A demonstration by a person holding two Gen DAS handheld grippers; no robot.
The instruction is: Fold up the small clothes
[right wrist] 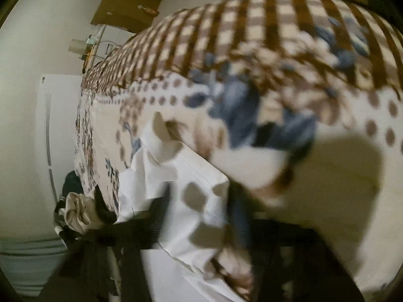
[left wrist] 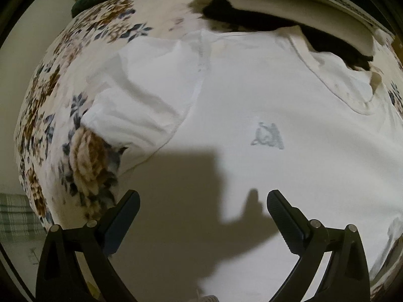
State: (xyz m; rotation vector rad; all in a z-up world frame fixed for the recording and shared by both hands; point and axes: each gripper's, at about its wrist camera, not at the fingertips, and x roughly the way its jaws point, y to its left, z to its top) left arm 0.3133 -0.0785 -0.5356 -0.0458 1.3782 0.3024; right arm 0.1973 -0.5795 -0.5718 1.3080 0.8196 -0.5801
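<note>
A white T-shirt [left wrist: 252,95] with a small grey print [left wrist: 268,137] lies spread on a floral bedcover [left wrist: 83,151]. Its left sleeve [left wrist: 141,95] lies flat, and the collar [left wrist: 327,73] is at the upper right. My left gripper [left wrist: 202,209] is open and empty, hovering over the shirt's body. In the right wrist view, my right gripper [right wrist: 196,216] is blurred; its dark fingers [right wrist: 241,214] look closed around a bunched white part of the shirt [right wrist: 186,173] lifted off the bed.
Dark and cream folded clothes [left wrist: 252,17] lie beyond the collar. The bedcover has a checked brown border [right wrist: 252,25]. Cardboard boxes [right wrist: 126,7] stand on the floor, and a crumpled beige cloth [right wrist: 78,211] lies at the bed's edge.
</note>
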